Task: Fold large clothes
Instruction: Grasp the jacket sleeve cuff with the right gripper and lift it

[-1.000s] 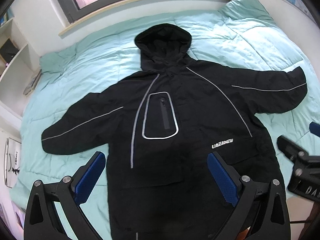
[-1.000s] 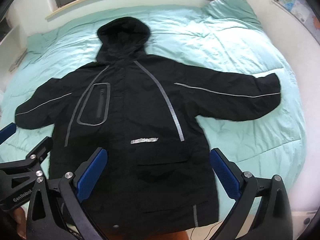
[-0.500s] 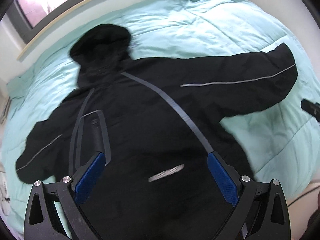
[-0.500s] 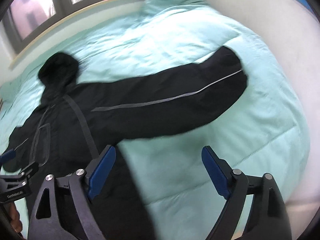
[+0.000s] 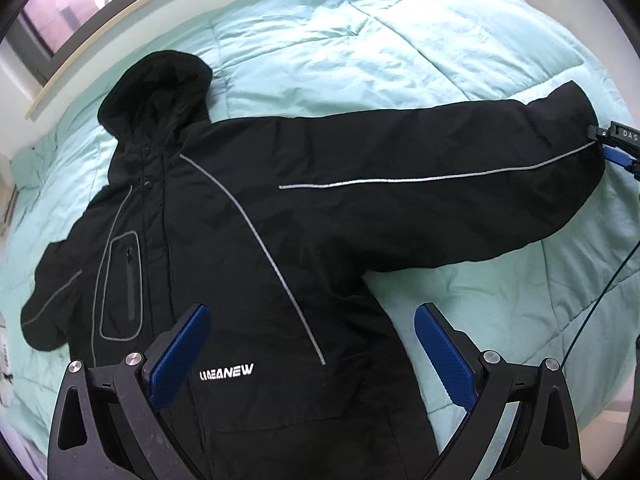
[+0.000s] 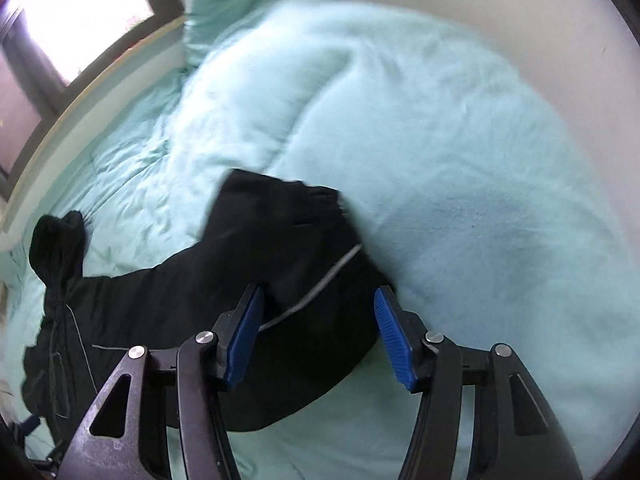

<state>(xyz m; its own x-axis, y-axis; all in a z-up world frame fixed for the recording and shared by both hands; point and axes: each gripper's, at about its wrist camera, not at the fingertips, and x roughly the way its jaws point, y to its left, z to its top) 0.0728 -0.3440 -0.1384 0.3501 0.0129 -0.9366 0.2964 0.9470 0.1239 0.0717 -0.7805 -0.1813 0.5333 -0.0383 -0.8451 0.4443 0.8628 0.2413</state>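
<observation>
Both grippers' blue-padded fingers are standing spread apart, pinching nothing. Beneath them a mint-green duvet is covering the whole bed, reaching up to a window sill at the far side. A black hooded jacket is lying face up and flat on the duvet, sleeves stretched outward, hood pointing toward the window. The right gripper is hovering over the cuff of one outstretched sleeve, fingers straddling the grey stripe there; that view is blurred. The left gripper is hanging above the jacket's lower front, one finger over a white "LIAEANEW" logo, the other over bare duvet.
</observation>
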